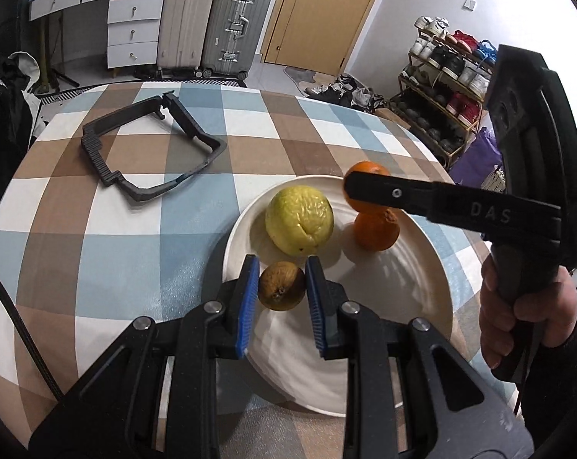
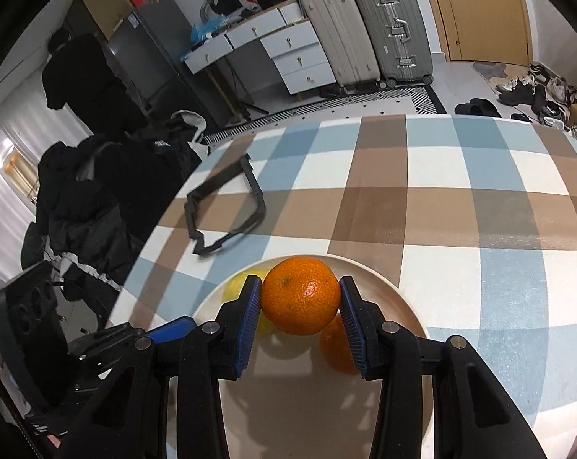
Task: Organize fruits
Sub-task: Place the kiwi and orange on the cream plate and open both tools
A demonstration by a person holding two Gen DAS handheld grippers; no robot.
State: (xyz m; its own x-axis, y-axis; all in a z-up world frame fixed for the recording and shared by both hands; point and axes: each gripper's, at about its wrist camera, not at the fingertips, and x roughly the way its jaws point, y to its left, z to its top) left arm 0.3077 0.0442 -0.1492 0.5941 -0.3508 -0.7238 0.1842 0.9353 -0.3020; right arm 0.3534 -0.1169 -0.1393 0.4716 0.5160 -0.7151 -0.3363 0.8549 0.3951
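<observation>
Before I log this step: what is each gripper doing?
Left gripper: open around the kiwi.
Right gripper: shut on the orange.

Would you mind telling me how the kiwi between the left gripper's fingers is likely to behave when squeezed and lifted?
The kiwi looks small and oval, so it is probably light and may roll on the smooth white plate. Its wrinkled skin suggests softness; the left gripper should likely squeeze gently.

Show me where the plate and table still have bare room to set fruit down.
On the plate, the near half, right of the kiwi, is bare. The far half is crowded: lemon, resting orange. Open tablecloth lies right of the black frame and beyond the plate.
</observation>
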